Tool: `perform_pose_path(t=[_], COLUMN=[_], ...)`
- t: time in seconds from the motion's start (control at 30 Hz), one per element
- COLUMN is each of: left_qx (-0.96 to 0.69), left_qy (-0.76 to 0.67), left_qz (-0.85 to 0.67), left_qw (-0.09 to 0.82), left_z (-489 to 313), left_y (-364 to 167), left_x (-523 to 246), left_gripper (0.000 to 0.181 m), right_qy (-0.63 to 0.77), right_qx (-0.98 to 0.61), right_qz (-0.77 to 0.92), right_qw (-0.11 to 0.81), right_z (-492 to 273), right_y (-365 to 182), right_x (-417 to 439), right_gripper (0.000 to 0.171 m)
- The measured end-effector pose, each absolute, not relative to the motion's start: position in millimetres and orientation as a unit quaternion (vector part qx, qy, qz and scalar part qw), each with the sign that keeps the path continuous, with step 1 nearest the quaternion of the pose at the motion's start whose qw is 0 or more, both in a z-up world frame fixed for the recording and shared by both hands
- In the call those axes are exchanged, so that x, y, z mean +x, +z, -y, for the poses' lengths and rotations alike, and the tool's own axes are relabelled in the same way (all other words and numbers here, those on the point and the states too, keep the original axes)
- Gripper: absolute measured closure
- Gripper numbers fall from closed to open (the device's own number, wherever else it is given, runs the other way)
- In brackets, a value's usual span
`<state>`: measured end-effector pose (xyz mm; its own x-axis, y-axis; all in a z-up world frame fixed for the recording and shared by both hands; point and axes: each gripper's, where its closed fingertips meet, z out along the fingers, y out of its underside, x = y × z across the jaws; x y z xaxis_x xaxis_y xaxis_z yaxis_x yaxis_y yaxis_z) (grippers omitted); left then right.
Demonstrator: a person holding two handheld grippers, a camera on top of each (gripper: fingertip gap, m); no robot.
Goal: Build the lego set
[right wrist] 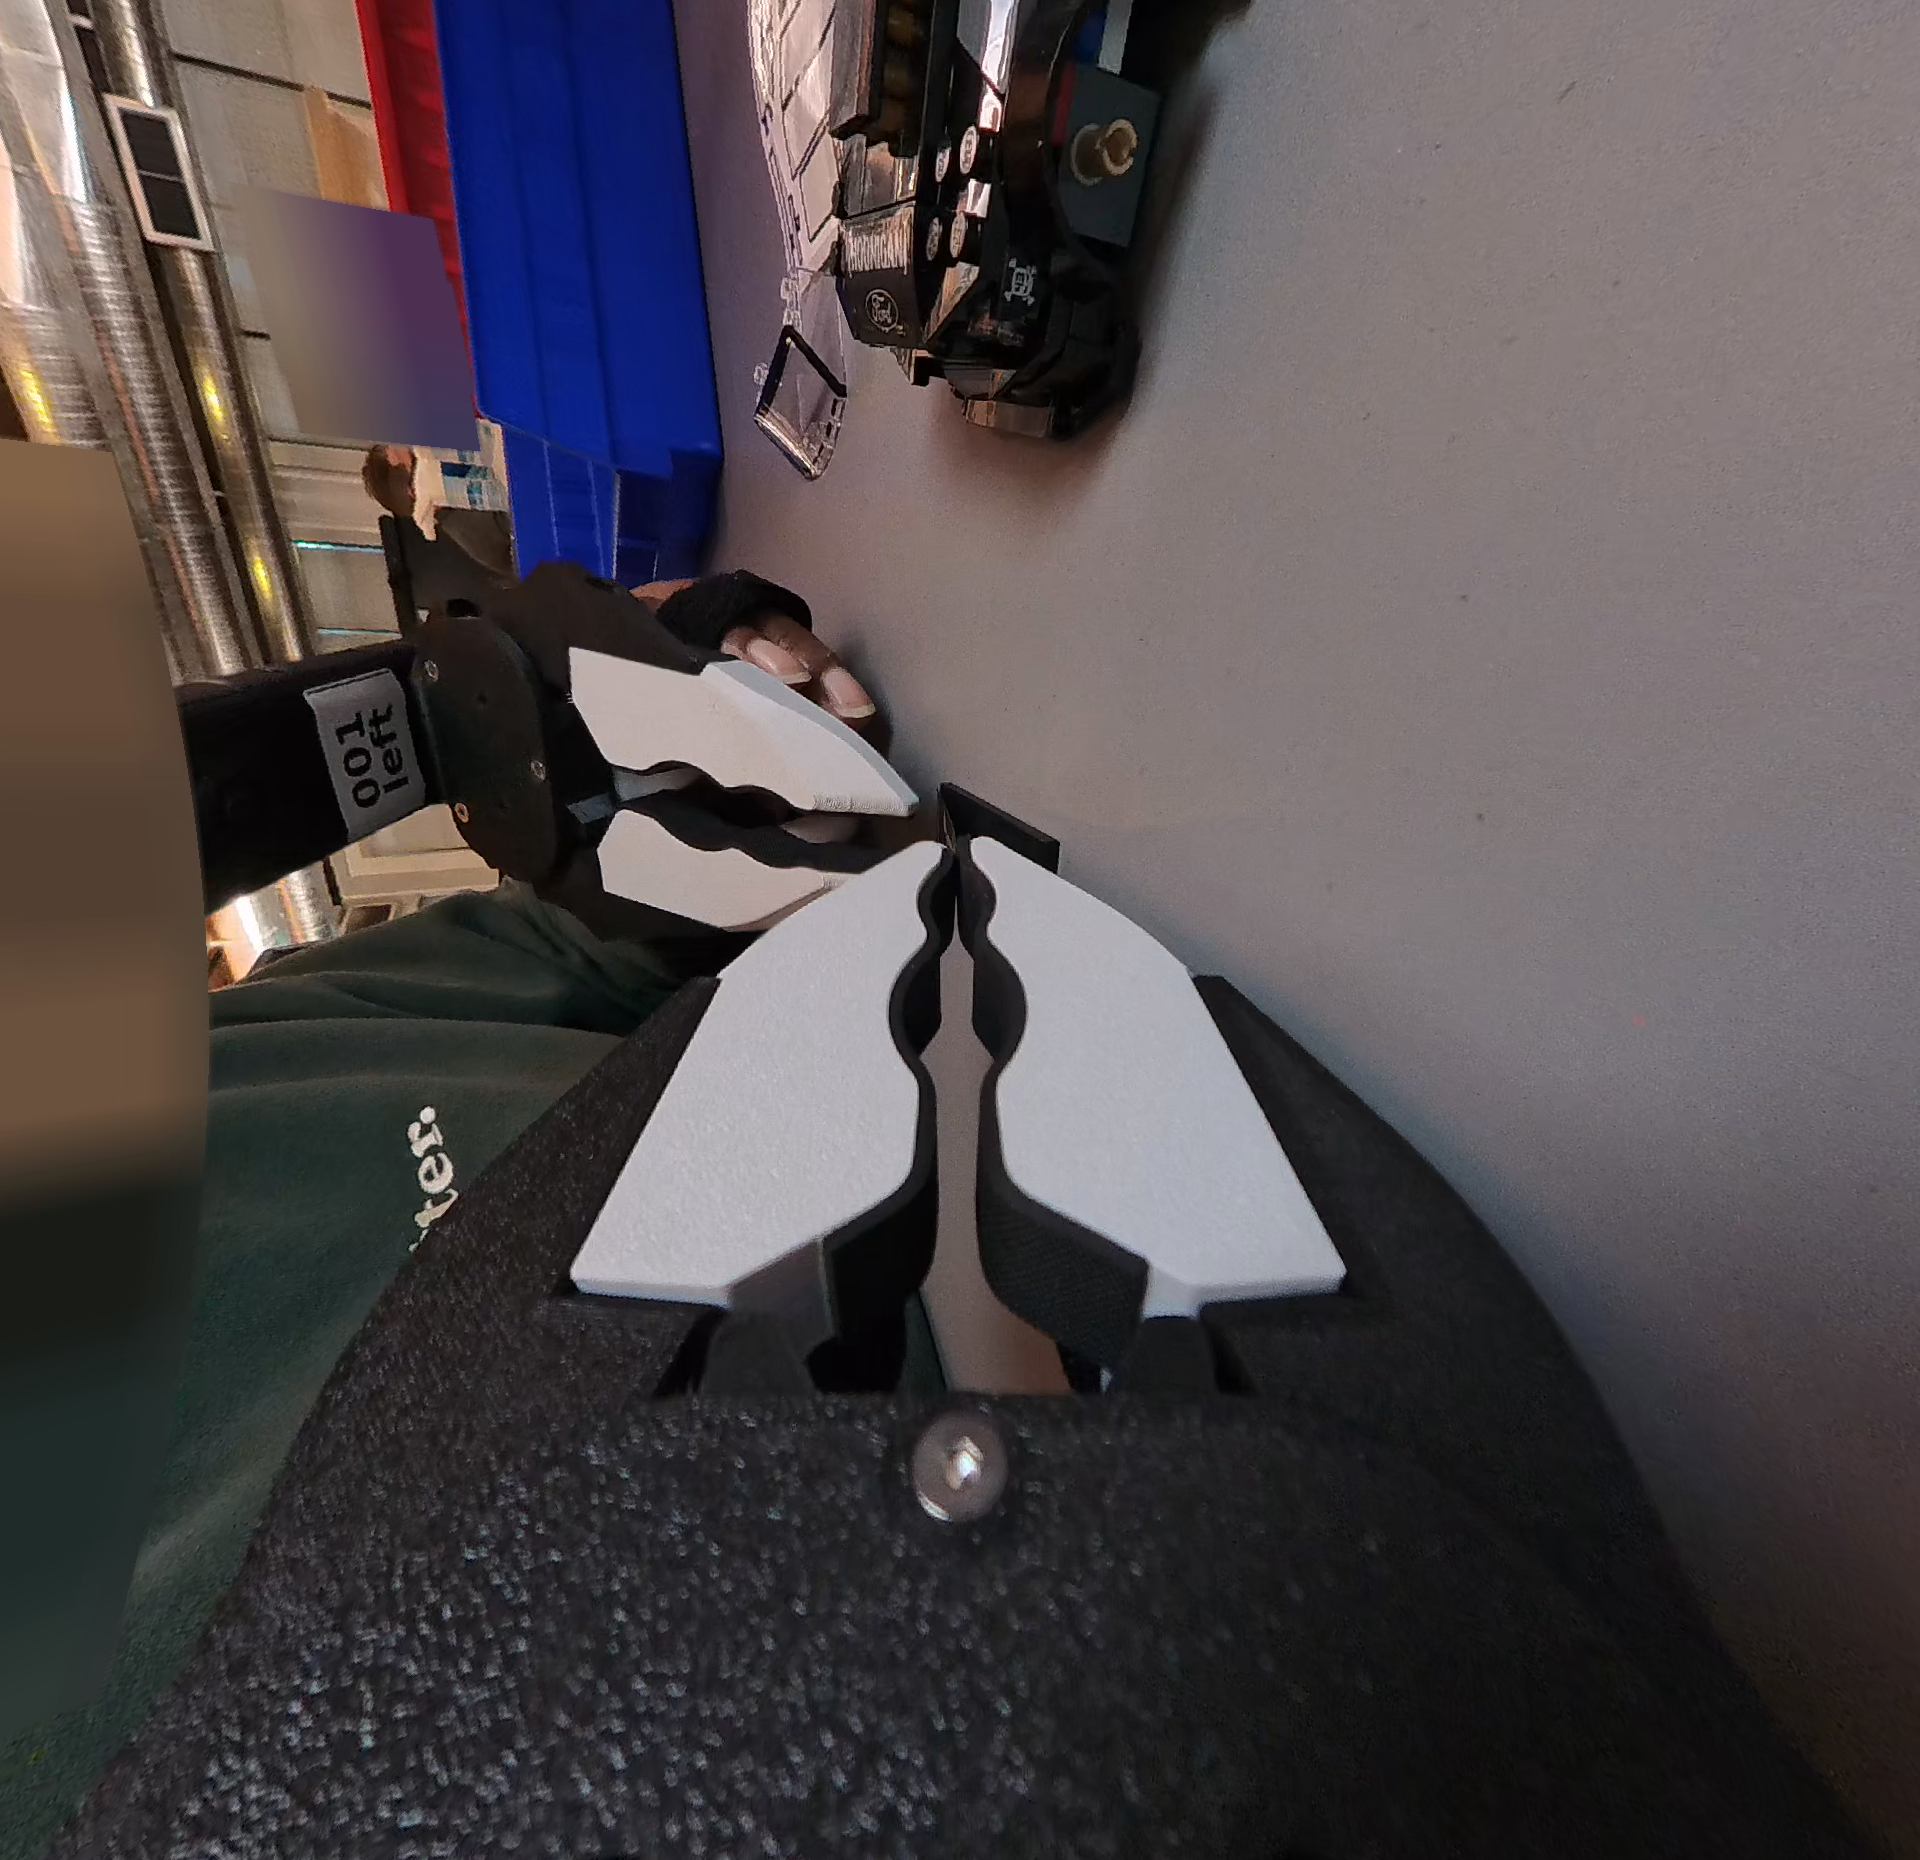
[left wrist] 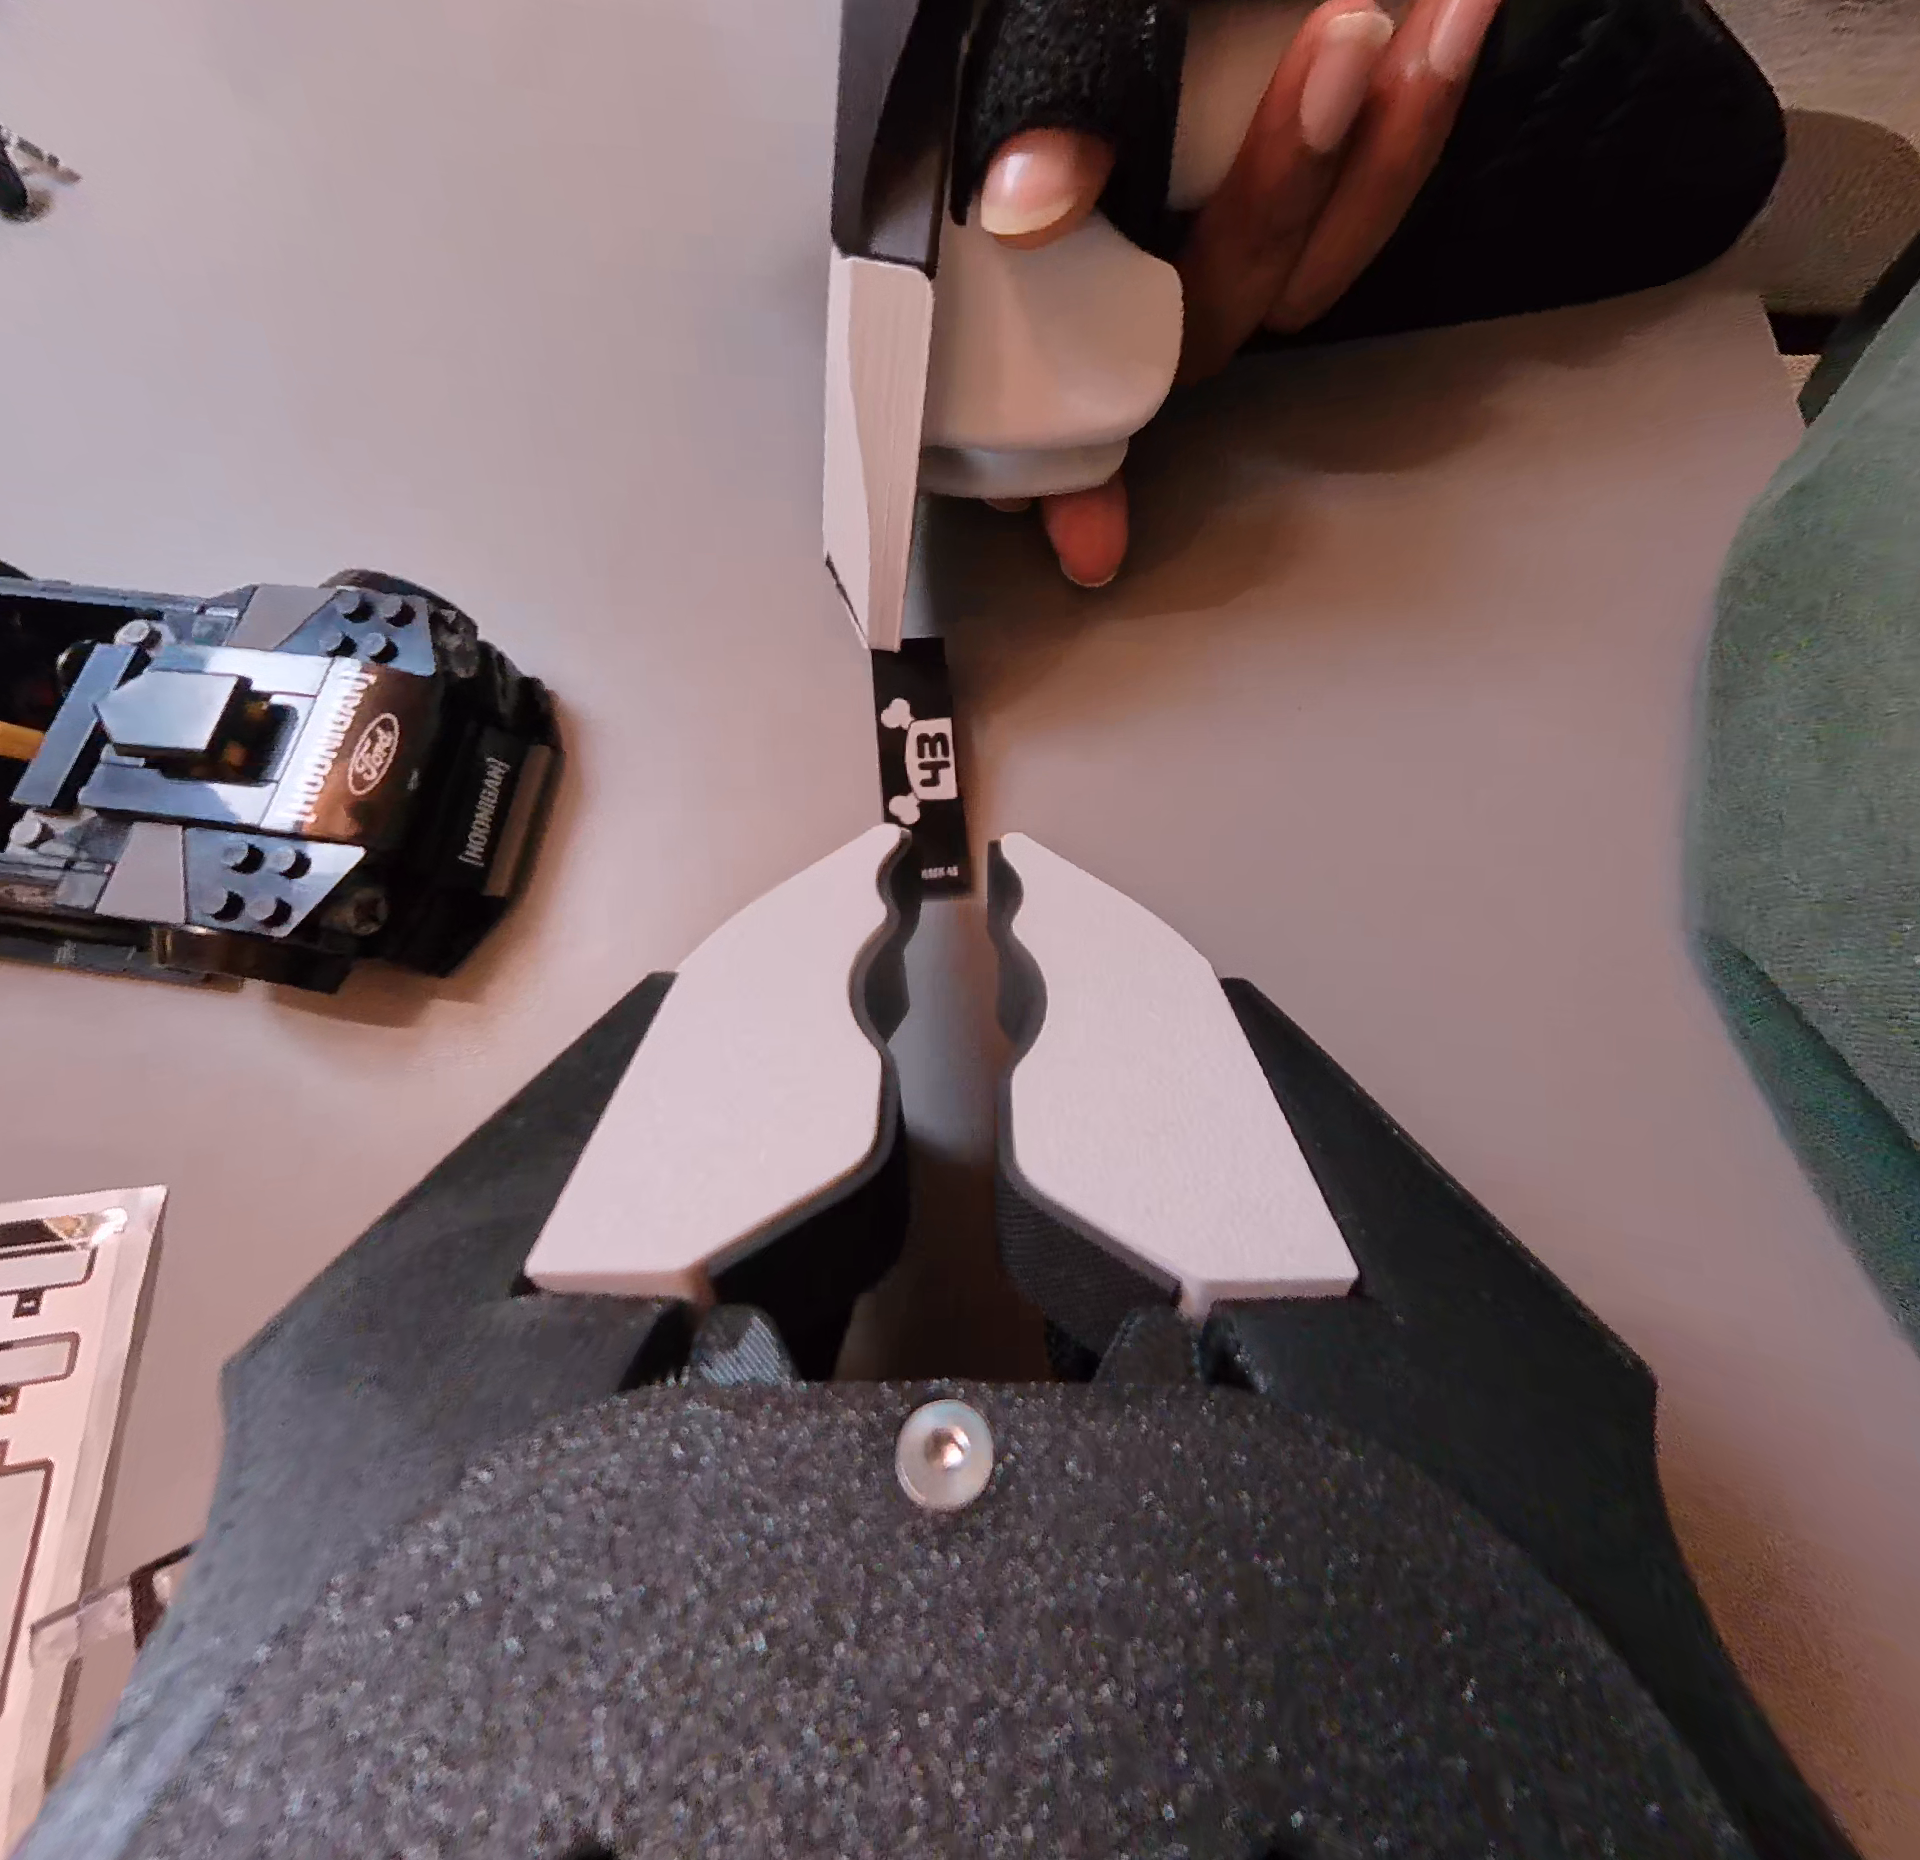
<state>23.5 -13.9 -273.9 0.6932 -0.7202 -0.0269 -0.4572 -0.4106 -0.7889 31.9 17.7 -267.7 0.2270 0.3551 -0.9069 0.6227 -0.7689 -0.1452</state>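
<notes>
A black flat piece with a white print [left wrist: 928,761] is pinched at its far end by my right gripper [left wrist: 896,605], which comes in from above, seen edge-on. In the right wrist view my right gripper [right wrist: 958,854] is shut on this piece [right wrist: 1013,825]. My left gripper [left wrist: 951,854] is slightly open. Its tips stand on both sides of the piece's near end, with a small gap on the right. It also shows in the right wrist view [right wrist: 873,836]. The black lego car [left wrist: 260,771] sits on the grey table to the left, also in the right wrist view [right wrist: 997,200].
A printed sheet [left wrist: 62,1395] lies at the lower left. A clear curved part [right wrist: 800,397] lies beside the car. Blue bins [right wrist: 582,200] stand beyond the table edge. A person's green sleeve [left wrist: 1818,771] is at the right. A hand [left wrist: 1340,127] holds the right gripper.
</notes>
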Motion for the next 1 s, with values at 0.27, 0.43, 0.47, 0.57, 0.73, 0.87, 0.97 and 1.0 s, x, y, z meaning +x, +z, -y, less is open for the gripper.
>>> perform_pose_path(t=[0.27, 0.43, 0.47, 0.57, 0.73, 0.87, 0.97, 1.0], left_qx=[-0.821, -0.827, -0.828, -0.832, -0.848, -0.852, -0.853, -0.853], left_qy=[-0.147, -0.151, -0.151, -0.149, -0.153, -0.154, -0.150, -0.150], left_qz=[-0.386, -0.377, -0.376, -0.370, -0.353, -0.348, -0.351, -0.350], left_qw=[0.395, 0.389, 0.389, 0.386, 0.364, 0.359, 0.357, 0.357], left_z=[17.2, 16.5, 16.2, 15.2, 14.2, 14.0, 13.7, 13.7], left_y=[-280.1, -281.2, -281.3, -281.7, -281.9, -282.2, -282.6, -282.6], left_x=[29.0, 28.5, 28.5, 28.3, 29.0, 28.7, 28.2, 28.2], left_gripper=[0.170, 0.170, 0.170, 0.171, 0.171, 0.171, 0.172, 0.172], right_qy=[-0.534, -0.533, -0.533, -0.533, -0.533, -0.532, -0.528, -0.526], right_qx=[0.773, 0.773, 0.773, 0.773, 0.773, 0.773, 0.775, 0.776], right_qz=[-0.319, -0.320, -0.319, -0.320, -0.320, -0.321, -0.324, -0.326], right_qw=[0.126, 0.126, 0.127, 0.127, 0.127, 0.127, 0.124, 0.123], right_z=[-17.0, -16.8, -16.8, -16.7, -16.8, -16.9, -17.6, -18.0], right_y=[-268.0, -268.2, -268.3, -268.3, -268.1, -267.9, -268.2, -268.5], right_x=[32.0, 32.1, 32.0, 32.0, 32.0, 32.0, 32.5, 32.8], right_gripper=[0.171, 0.171, 0.171, 0.171, 0.171, 0.171, 0.171, 0.171])
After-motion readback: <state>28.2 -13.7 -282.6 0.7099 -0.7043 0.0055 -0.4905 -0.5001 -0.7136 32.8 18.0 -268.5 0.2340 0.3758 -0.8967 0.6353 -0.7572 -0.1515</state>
